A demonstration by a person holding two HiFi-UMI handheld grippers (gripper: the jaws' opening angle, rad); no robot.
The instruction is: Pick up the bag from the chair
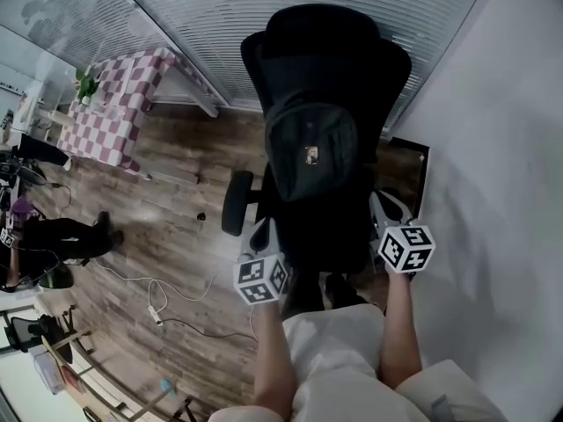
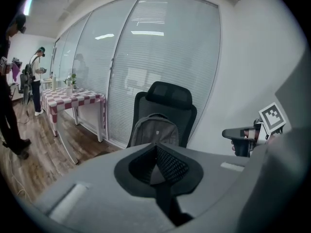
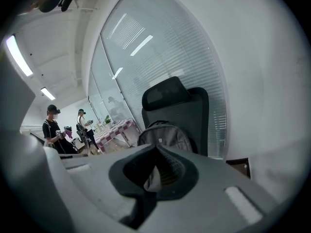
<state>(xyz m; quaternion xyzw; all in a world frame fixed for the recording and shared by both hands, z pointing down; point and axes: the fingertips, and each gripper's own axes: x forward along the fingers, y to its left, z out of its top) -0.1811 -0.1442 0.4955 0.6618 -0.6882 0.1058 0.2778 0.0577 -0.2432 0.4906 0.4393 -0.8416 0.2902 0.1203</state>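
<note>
L gripper (image 1: 261, 230): jaws together, tips meeting, nothing between them; held low at the front-left corner of the chair (image 1: 327, 38) seat, just beside the left armrest pad (image 1: 237, 202). R gripper (image 1: 385, 204): jaws likewise together, empty; held at the seat's right side. Neither touches the bag (image 1: 310, 148). Bag: dark backpack, upright on the seat, leaning on the backrest, small light badge on front pocket, approx. centred btwn the two grippers and beyond them. Chair: black office type w/ headrest, set close to a glass wall w/ blinds (image 1: 220, 16). Pink-and-white checked table (image 1: 110, 104) stands well apart at left on the wood floor (image 1: 176, 227); a white cable (image 1: 158, 301) lies on the floor.
</note>
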